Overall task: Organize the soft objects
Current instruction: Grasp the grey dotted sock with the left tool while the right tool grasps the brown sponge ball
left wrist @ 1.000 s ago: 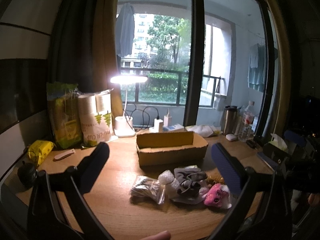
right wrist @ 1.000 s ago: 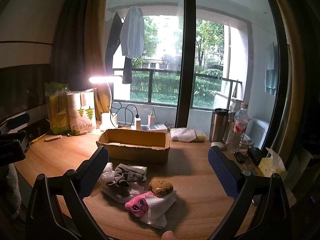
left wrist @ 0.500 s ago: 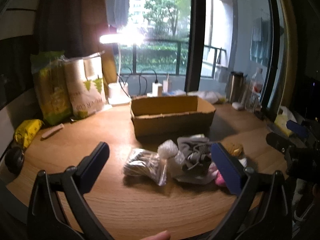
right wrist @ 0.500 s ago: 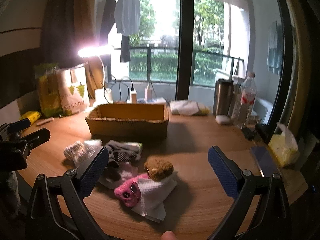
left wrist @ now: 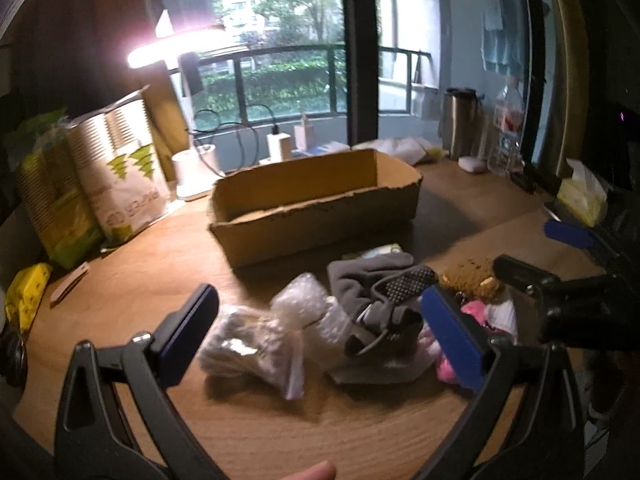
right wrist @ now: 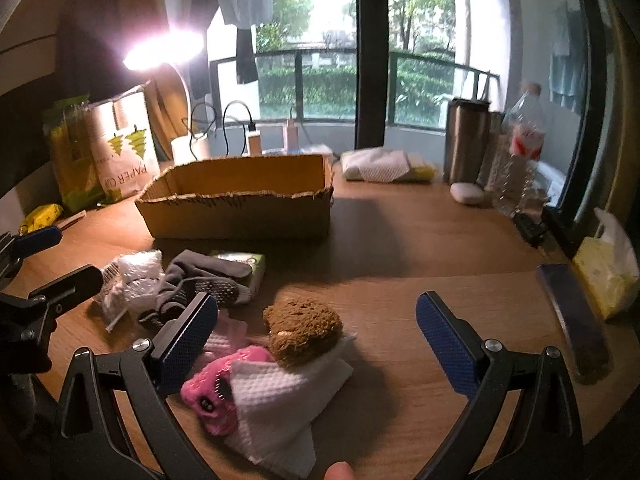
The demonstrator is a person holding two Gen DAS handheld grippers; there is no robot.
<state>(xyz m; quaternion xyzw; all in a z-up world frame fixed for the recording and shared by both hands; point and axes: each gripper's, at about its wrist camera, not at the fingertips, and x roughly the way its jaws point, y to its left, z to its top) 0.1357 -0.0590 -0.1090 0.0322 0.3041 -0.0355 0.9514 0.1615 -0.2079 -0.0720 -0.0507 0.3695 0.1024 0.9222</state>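
Note:
A pile of soft things lies on the wooden table before an open cardboard box (left wrist: 316, 204) (right wrist: 240, 208). It holds a clear plastic bag (left wrist: 248, 348), a bubble-wrap bundle (left wrist: 304, 304) (right wrist: 132, 276), grey grip socks (left wrist: 380, 292) (right wrist: 204, 280), a brown plush (right wrist: 302, 330) (left wrist: 472, 276), a pink plush (right wrist: 212, 392) and a white cloth (right wrist: 280, 404). My left gripper (left wrist: 320, 332) is open just above the bag and socks. My right gripper (right wrist: 316, 332) is open over the brown plush. Both are empty.
Paper-cup packs (left wrist: 120, 176) and a lit desk lamp (left wrist: 176, 48) stand at the back left. A steel tumbler (right wrist: 466, 140), a water bottle (right wrist: 520, 148) and a folded cloth (right wrist: 380, 166) stand at the back right. A tissue pack (right wrist: 608, 276) lies at the right edge.
Both grippers have tilted down and moved closer to the pile on the table. Both stayed open.

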